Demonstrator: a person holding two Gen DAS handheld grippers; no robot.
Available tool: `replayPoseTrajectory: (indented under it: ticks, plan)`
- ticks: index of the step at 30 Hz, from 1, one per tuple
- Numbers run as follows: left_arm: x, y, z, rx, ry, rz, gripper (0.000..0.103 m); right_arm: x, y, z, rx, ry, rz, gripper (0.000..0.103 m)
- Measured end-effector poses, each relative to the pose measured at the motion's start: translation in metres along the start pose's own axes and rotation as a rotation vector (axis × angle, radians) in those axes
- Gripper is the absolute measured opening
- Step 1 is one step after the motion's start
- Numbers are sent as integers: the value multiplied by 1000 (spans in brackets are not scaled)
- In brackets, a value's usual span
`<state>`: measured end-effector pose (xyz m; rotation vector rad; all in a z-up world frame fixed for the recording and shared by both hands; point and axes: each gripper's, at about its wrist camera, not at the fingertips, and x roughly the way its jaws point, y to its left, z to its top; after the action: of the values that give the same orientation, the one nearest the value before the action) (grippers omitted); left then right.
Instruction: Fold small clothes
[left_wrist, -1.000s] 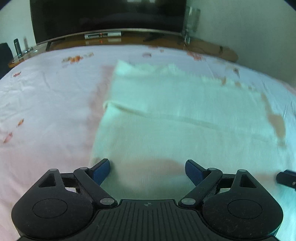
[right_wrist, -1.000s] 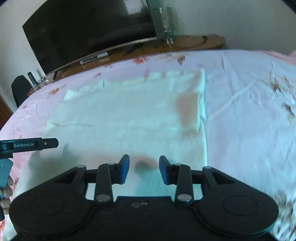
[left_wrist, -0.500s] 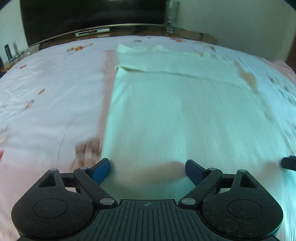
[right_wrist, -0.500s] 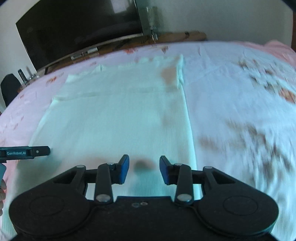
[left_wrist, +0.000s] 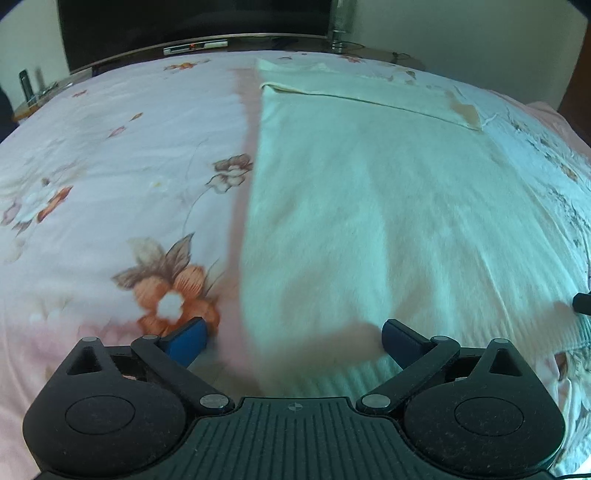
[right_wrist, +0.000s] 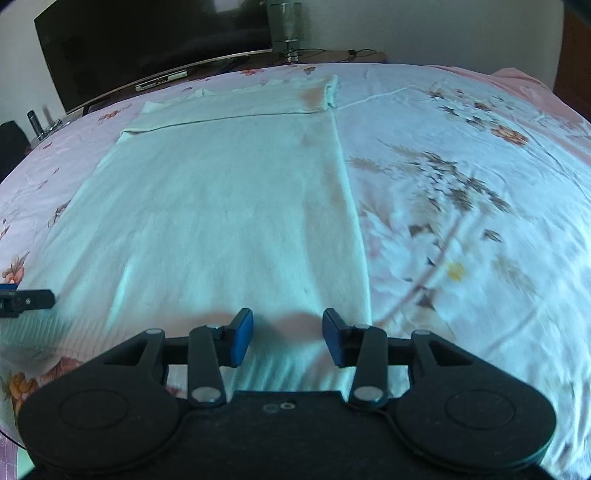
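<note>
A pale cream garment lies flat on the floral bedsheet, its far part folded over into a band. My left gripper hovers over the garment's near left corner, its jaws opening wide, nothing between the blue pads. In the right wrist view the same garment fills the middle, with its ribbed hem nearest me. My right gripper is over the near right part of the hem, jaws opening, nothing pinched. The left gripper's tip shows at the left edge of that view.
A dark TV stands on a wooden shelf beyond the bed. A glass object sits on the shelf at the right. The flowered sheet spreads to both sides of the garment.
Both grippers have drawn back toward the near hem, so the folded band now lies far away. Both pairs of jaws stand wider than before.
</note>
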<state>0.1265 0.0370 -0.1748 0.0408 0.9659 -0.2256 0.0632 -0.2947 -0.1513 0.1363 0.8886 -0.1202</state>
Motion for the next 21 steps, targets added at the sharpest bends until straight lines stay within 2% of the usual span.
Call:
replayPoseTrajectory:
  ticks: [5, 10, 12, 13, 14, 15, 18, 19, 20, 21]
  plan:
    - [-8, 13, -15, -73, -2, -23, 100, -11, -15, -9, 27, -16, -39, 51]
    - [-9, 27, -16, -189, -17, -120, 99, -6, -24, -19, 76, 27, -21, 51]
    - [-10, 32, -16, -236, -19, -157, 85, -6, -21, -20, 83, 30, -7, 46]
    - [-10, 33, -16, -251, -21, -176, 72, -6, -20, -21, 91, 30, 7, 42]
    - [-10, 34, -16, -258, -18, -196, 55, -5, -19, -21, 104, 34, 24, 32]
    - [-9, 35, -15, -260, -14, -206, 49, -5, -19, -20, 115, 38, 36, 25]
    - [-7, 40, -13, -291, -2, -245, 43, -5, -20, -18, 150, 51, 76, 9]
    - [-7, 42, -12, -311, 3, -277, 23, -6, -21, -17, 166, 51, 91, 8]
    - [-7, 43, -8, -316, 11, -308, 11, -8, -20, -16, 169, 46, 102, 8]
    - [-10, 41, -5, -305, -9, -326, 11, -12, -19, -15, 171, 32, 112, 7]
